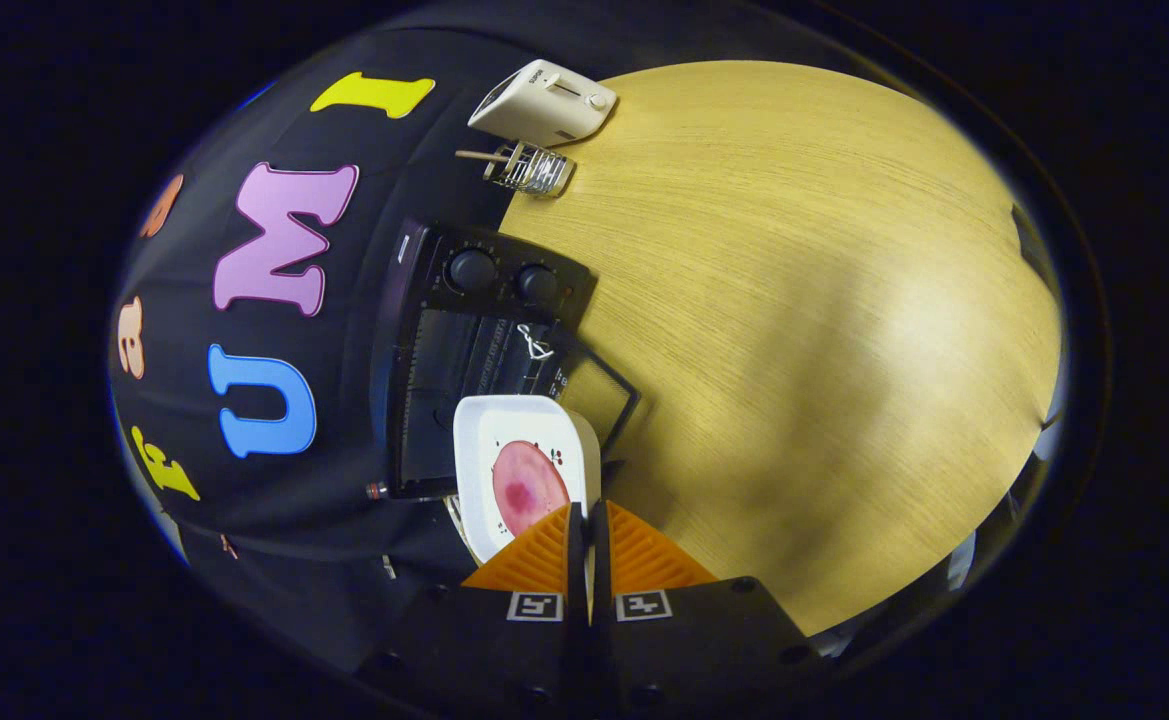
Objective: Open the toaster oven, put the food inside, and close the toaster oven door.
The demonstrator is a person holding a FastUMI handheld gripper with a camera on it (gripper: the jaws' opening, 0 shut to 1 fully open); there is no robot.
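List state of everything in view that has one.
gripper: shut on white plate's rim
white plate: held, carrying a pink slice of food, in front of the oven opening
toaster oven: door open
white toaster: on the table, slots look empty
wire rack: on the table beside the toaster

Light falls brightly on the pale yellow wood-grain surface (794,300), with a soft whitish glare patch toward its far side and a broad, diffuse shadow nearer the camera. The black toaster oven (484,340) sits dim, its interior barely readable. Fisheye distortion bends straight lines hard toward the rim, where detail softens.
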